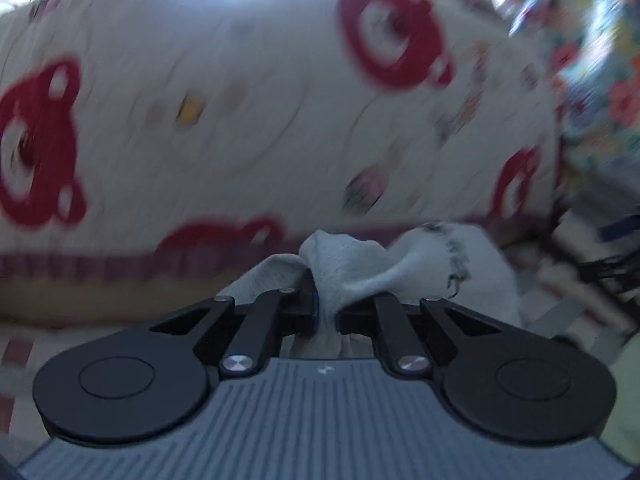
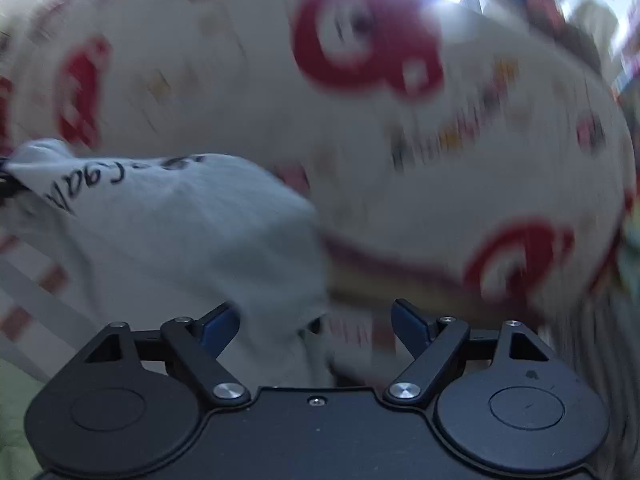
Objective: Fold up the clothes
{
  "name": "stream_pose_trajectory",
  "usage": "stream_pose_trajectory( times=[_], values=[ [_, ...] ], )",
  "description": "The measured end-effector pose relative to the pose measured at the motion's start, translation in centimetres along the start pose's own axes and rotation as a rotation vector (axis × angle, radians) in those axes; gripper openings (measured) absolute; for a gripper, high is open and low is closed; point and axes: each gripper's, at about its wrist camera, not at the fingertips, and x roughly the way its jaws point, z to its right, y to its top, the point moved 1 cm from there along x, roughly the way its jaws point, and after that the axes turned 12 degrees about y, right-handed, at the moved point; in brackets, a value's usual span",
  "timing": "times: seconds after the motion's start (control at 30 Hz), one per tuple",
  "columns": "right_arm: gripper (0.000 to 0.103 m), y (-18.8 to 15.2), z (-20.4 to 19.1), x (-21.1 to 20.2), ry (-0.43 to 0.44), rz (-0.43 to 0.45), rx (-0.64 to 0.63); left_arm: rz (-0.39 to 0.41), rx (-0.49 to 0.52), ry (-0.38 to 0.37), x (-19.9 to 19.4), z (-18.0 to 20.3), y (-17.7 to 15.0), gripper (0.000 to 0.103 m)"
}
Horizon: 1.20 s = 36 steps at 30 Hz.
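Left hand-held gripper (image 1: 326, 312) clamped on bunched grey garment (image 1: 352, 268), right hand-held gripper (image 2: 316, 328) spread wide, garment draped between its fingers, bear-print blanket (image 1: 248, 120) behind

Counts only, both views blurred.

- Tools: 2, one per view. Left tool (image 1: 326, 312), 2 fingers pinched on cloth; right tool (image 2: 316, 322), 2 blue-padded fingers (image 2: 218, 326) spread apart.
- Garments: 1 pale grey garment (image 1: 344, 264), w/ 1 line of black lettering (image 2: 116, 182) seen in right view.
- Bed cover: 1 white cover (image 1: 248, 120) w/ red bear-head prints. Left view approx 4 prints + 1 partial at near edge; right view approx 4, some cut off.
- Floral fabric pile (image 1: 596, 80): 1, far right, left view.
- Small pastel motifs on the cover: several, can't count.
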Motion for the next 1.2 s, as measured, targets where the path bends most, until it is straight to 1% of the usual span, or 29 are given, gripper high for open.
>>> stream_pose_trajectory(
  times=[0.03, 0.07, 0.2, 0.3, 0.33, 0.4, 0.5, 0.6, 0.63, 0.7, 0.8, 0.83, 0.87, 0.9, 0.97, 1.03, 1.07, 1.1, 1.13, 1.2],
  values=[
    [0.085, -1.5, -0.3, 1.2, -0.020, -0.044, 0.020, -0.021, -0.020, 0.011, 0.8, -0.7, -0.4, 0.007],
    [0.085, -3.0, -0.9, 1.9, 0.005, -0.064, 0.031, -0.041, -0.040, 0.021, 1.6, -1.3, -0.9, 0.007],
    [0.085, -5.1, -2.5, 2.8, 0.186, -0.069, 0.109, -0.124, -0.121, 0.064, 4.8, -3.9, -2.7, 0.007],
    [0.085, -5.2, -4.8, 3.7, 0.329, -0.082, 0.135, -0.186, -0.181, 0.096, 7.1, -5.9, -4.0, 0.007],
    [0.085, -5.2, -5.8, 4.0, 0.362, -0.095, 0.136, -0.207, -0.201, 0.107, 7.9, -6.6, -4.5, 0.007],
    [0.085, -6.2, -7.4, 4.8, 0.387, -0.133, 0.157, -0.246, -0.239, 0.126, 9.4, -7.8, -5.3, 0.007],
    [0.085, -8.5, -8.6, 6.5, 0.417, -0.192, 0.219, -0.248, -0.231, 0.112, 9.4, -7.6, -5.7, 0.007],
    [0.085, -10.4, -8.8, 8.4, 0.390, -0.247, 0.311, -0.253, -0.247, 0.097, 9.6, -8.0, -5.7, 0.007],
    [0.085, -10.9, -8.6, 8.7, 0.395, -0.253, 0.345, -0.257, -0.252, 0.094, 9.8, -8.1, -5.6, 0.007],
    [0.085, -11.7, -8.1, 9.3, 0.413, -0.244, 0.414, -0.260, -0.253, 0.090, 10.2, -8.3, -5.6, 0.007],
    [0.085, -12.3, -7.4, 10.4, 0.444, -0.161, 0.512, -0.254, -0.230, 0.095, 10.7, -8.1, -5.8, 0.007],
    [0.071, -12.5, -7.1, 10.9, 0.453, -0.131, 0.543, -0.249, -0.229, 0.092, 10.8, -8.1, -5.8, 0.007],
    [0.042, -12.3, -7.0, 11.4, 0.483, -0.122, 0.523, -0.245, -0.228, 0.088, 10.9, -8.2, -5.9, 0.007],
    [0.003, -12.0, -6.9, 12.0, 0.516, -0.116, 0.496, -0.240, -0.228, 0.083, 10.9, -8.2, -6.0, 0.007],
    [0.002, -10.3, -6.3, 10.8, 0.442, -0.045, 0.406, -0.227, -0.247, 0.060, 10.8, -8.5, -6.0, 0.007],
    [0.002, -8.1, -4.1, 8.1, 0.412, 0.091, 0.408, -0.215, -0.254, 0.021, 10.6, -8.7, -5.9, 0.008],
    [0.002, -6.9, -2.8, 6.7, 0.371, 0.149, 0.400, -0.210, -0.259, 0.001, 10.5, -8.7, -5.8, 0.009],
    [0.001, -5.6, -1.9, 5.6, 0.310, 0.185, 0.351, -0.208, -0.263, -0.027, 10.5, -8.6, -5.8, 0.010],
    [0.001, -4.4, -0.9, 4.5, 0.246, 0.218, 0.297, -0.216, -0.262, -0.067, 10.7, -8.2, -5.9, 0.014],
    [0.001, -2.5, 0.4, 3.8, 0.123, 0.235, 0.203, -0.233, -0.257, -0.144, 11.1, -7.4, -6.0, 0.028]
  ],
)
